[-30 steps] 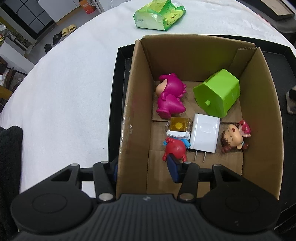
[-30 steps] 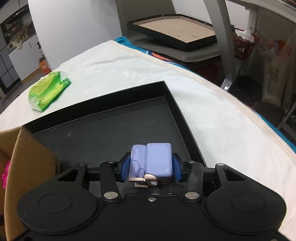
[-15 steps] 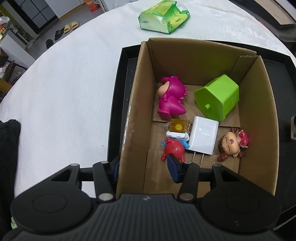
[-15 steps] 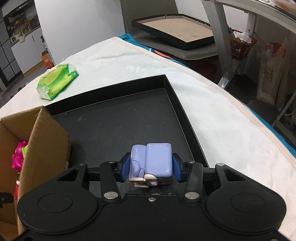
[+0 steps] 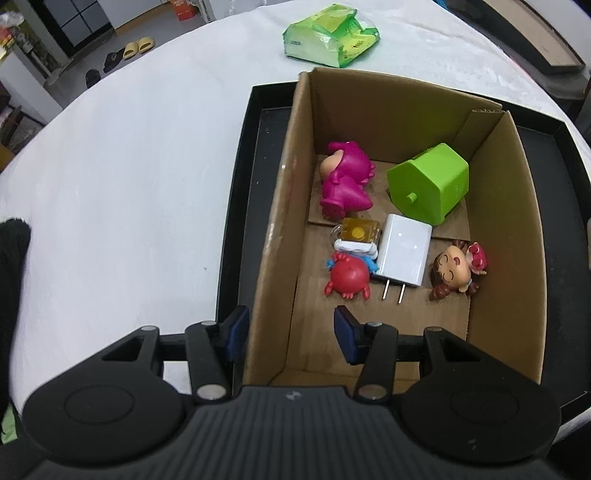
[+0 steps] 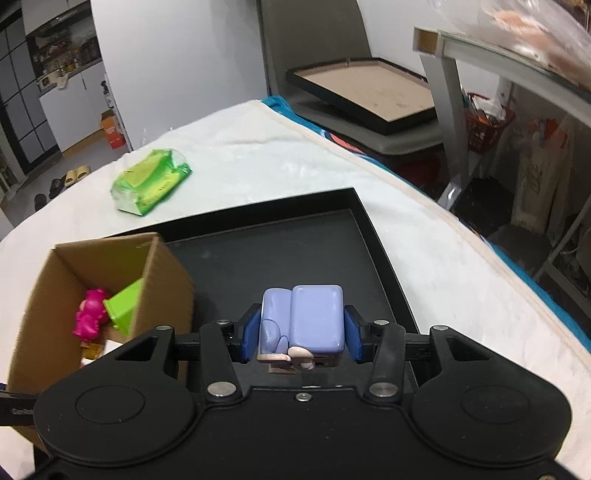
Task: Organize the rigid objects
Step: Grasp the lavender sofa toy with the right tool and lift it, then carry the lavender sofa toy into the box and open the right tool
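Right gripper point(image 6: 301, 338) fingers stay clamped on lilac figure point(image 6: 303, 319), now swung nearer cardboard box point(image 6: 162, 284), so drop-in looks next. Left gripper point(image 5: 290, 332) fingers straddle the box's left wall point(image 5: 273, 236), spread, not pinching.

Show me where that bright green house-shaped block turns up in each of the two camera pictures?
Left wrist view: the green block lies inside the cardboard box, in its far right corner, beside the magenta figure.
Right wrist view: only a corner of it peeks over the box wall, at the left edge.
Shared landmark: the green packet on the white cloth beyond the black tray.
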`<action>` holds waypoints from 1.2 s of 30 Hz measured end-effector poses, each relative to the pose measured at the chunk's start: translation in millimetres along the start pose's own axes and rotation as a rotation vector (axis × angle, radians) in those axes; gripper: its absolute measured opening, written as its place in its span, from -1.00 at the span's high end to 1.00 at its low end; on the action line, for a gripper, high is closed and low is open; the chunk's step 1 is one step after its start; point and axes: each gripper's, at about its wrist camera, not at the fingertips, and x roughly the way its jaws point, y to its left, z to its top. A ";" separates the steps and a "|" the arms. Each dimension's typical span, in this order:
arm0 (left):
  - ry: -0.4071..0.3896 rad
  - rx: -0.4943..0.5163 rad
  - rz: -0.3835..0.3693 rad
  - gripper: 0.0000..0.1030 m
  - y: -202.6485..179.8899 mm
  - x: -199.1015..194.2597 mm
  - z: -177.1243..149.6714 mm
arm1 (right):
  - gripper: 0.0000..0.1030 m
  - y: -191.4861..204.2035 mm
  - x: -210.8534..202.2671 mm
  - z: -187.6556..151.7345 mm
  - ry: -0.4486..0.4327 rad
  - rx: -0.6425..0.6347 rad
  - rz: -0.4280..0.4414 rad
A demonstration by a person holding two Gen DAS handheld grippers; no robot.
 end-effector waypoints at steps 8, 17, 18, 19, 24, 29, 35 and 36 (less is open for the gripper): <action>-0.045 -0.039 -0.049 0.06 18.6 -1.7 -12.2 | 0.13 19.3 -21.4 0.5 -0.022 -0.028 0.013; -0.093 -0.072 -0.116 0.15 33.8 -6.9 -19.4 | 0.13 46.1 -40.7 6.4 -0.025 -0.072 0.078; -0.098 -0.074 -0.119 0.20 35.0 -7.5 -20.2 | 0.13 50.3 -42.7 7.2 -0.027 -0.078 0.084; -0.105 -0.077 -0.123 0.31 36.3 -8.1 -20.4 | 0.13 53.9 -44.1 8.1 -0.029 -0.082 0.089; -0.124 -0.092 -0.173 0.62 43.3 -7.4 -21.1 | 0.13 76.2 -48.7 8.5 -0.019 -0.114 0.126; -0.132 -0.084 -0.203 0.75 45.9 -6.3 -21.3 | 0.13 98.9 -48.7 4.1 0.003 -0.153 0.150; -0.144 -0.066 -0.221 0.75 46.9 -5.8 -23.6 | 0.13 118.2 -43.3 -2.2 0.052 -0.175 0.150; -0.142 -0.068 -0.234 0.75 47.9 -5.4 -23.7 | 0.13 121.5 -42.4 -3.1 0.060 -0.177 0.154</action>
